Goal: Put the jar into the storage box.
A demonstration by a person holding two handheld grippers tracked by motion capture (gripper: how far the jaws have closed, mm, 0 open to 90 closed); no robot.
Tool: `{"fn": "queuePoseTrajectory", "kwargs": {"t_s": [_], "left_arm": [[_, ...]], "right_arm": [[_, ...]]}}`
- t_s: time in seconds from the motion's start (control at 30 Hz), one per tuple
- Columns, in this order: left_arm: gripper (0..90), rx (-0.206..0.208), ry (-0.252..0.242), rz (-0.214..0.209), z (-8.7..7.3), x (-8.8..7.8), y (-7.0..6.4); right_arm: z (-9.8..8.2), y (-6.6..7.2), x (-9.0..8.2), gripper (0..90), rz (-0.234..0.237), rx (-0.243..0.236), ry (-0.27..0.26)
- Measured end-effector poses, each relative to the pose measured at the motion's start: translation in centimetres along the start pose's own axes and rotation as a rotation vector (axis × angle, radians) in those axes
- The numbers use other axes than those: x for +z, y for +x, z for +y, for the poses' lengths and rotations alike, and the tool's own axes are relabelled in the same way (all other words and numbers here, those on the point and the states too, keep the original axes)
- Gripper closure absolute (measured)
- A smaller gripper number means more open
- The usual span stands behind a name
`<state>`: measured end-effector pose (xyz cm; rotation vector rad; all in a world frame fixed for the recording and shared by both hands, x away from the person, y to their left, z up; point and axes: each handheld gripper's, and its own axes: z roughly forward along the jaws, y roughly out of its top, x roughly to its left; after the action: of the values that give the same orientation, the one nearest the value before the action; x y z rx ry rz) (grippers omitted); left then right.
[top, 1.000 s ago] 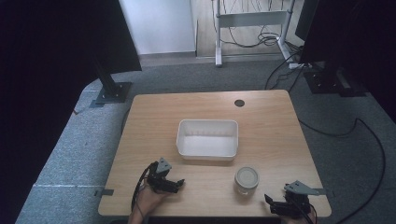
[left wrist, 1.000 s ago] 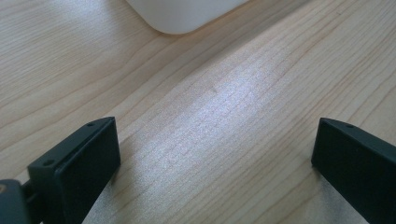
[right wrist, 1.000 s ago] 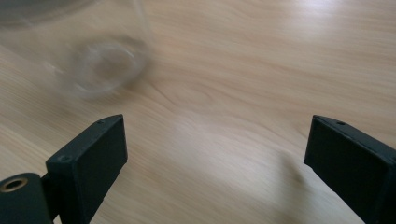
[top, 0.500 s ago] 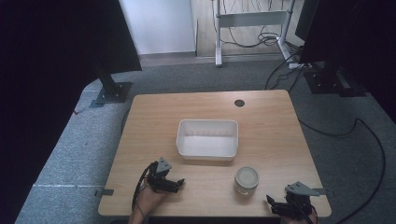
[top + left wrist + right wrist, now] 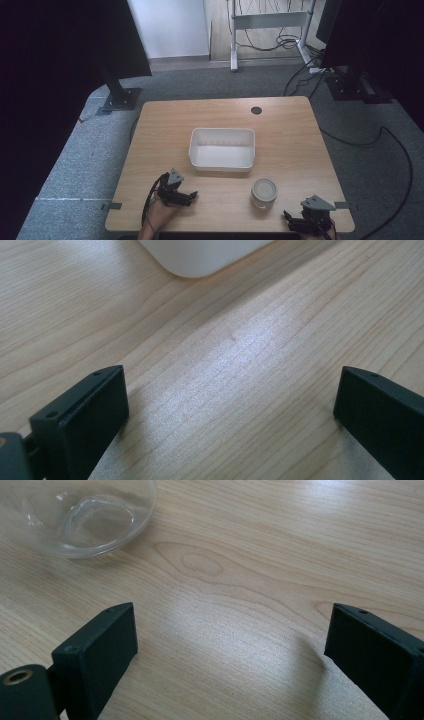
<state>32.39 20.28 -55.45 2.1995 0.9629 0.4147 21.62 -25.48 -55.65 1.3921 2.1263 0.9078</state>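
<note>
The left gripper [image 5: 186,196] has its jaws spread wide over bare wooden table [image 5: 290,135], with the white plastic tub [image 5: 222,148] near ahead. The right gripper [image 5: 295,220], jaws likewise apart and empty, sits just beside the lidded glass jar [image 5: 263,192].

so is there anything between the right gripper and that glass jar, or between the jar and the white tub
Nothing visible. The right gripper sits open at the table's near edge, with bare wood between it and the glass jar. The jar stands just in front of the white tub, apart from it, with only bare tabletop between. The left gripper is off to the side.
</note>
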Motion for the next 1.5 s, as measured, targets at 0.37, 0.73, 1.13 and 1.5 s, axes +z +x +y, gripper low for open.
{"fn": "queuePoseTrajectory", "kwargs": {"t_s": [0.37,0.73,1.13,1.5], "left_arm": [[0.9,0.000,0.000,0.001,0.0,0.0,0.0],[0.9,-0.001,0.000,0.002,0.0,0.0,0.0],[0.9,-0.004,-0.001,0.005,0.0,0.1,0.0],[0.9,-0.005,-0.001,0.006,0.1,0.1,0.0]], "right_arm": [[-0.2,-0.5,-0.6,1.6,0.022,0.047,-0.054],[-0.1,-0.4,-0.7,0.7,0.052,0.054,-0.059],[1.3,0.6,-1.2,0.0,0.086,0.009,-0.086],[2.3,1.8,-0.8,0.1,0.108,-0.039,-0.083]]}}
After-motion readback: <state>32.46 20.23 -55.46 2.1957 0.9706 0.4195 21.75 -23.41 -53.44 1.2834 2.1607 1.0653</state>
